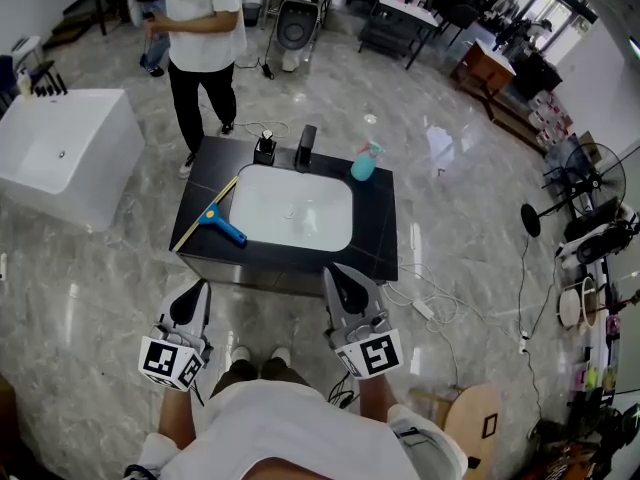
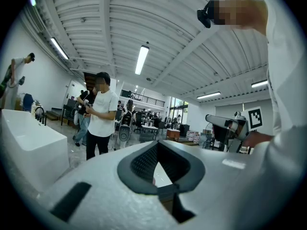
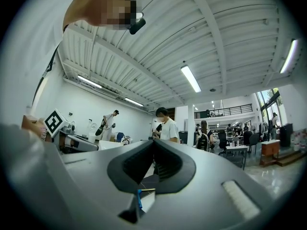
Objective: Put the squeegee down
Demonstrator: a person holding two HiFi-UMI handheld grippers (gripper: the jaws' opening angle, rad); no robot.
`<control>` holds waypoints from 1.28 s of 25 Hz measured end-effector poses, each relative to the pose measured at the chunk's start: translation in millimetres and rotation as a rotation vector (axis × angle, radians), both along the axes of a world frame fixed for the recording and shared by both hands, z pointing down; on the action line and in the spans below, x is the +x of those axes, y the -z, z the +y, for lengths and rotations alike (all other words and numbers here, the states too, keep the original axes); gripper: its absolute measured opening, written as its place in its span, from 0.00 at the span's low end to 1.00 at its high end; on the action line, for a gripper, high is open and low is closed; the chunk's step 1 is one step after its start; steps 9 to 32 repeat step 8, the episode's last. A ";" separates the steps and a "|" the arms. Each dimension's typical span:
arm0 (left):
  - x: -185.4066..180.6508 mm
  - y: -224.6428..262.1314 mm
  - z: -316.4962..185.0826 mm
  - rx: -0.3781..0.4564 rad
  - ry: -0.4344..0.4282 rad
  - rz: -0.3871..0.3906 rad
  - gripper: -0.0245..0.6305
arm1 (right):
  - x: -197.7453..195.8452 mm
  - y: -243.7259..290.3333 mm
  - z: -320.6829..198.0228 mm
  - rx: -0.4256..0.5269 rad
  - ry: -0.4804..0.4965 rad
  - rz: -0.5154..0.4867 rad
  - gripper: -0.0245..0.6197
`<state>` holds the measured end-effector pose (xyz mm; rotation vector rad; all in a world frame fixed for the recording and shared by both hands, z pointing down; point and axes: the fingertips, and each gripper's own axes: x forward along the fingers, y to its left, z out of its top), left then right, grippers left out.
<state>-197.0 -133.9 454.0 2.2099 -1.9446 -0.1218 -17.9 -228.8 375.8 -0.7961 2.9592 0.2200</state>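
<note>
The squeegee (image 1: 220, 226), with a blue handle and a yellow blade, lies on the left edge of the black counter (image 1: 380, 218), beside the white basin (image 1: 295, 208). Neither gripper touches it. My left gripper (image 1: 200, 290) is held near my body, short of the counter's front edge, its jaws shut with nothing between them. The right gripper (image 1: 335, 273) hangs just above the counter's front edge, also shut and holding nothing. In the left gripper view the left gripper (image 2: 156, 146) points level into the room; in the right gripper view the right gripper (image 3: 153, 143) does the same.
A teal spray bottle (image 1: 366, 161), a black faucet (image 1: 306, 148) and a small dispenser (image 1: 265, 148) stand along the counter's far side. A person (image 1: 205, 38) stands behind it. A white tub (image 1: 60, 153) is at the left, cables (image 1: 425, 308) and a wooden stool (image 1: 470, 418) at the right.
</note>
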 end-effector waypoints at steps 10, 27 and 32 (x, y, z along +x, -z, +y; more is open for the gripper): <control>-3.5 -3.0 -5.7 0.002 0.002 0.003 0.05 | -4.6 -1.7 -4.2 0.000 0.011 -0.004 0.03; -3.5 -3.0 -5.7 0.002 0.002 0.003 0.05 | -4.6 -1.7 -4.2 0.000 0.011 -0.004 0.03; -3.5 -3.0 -5.7 0.002 0.002 0.003 0.05 | -4.6 -1.7 -4.2 0.000 0.011 -0.004 0.03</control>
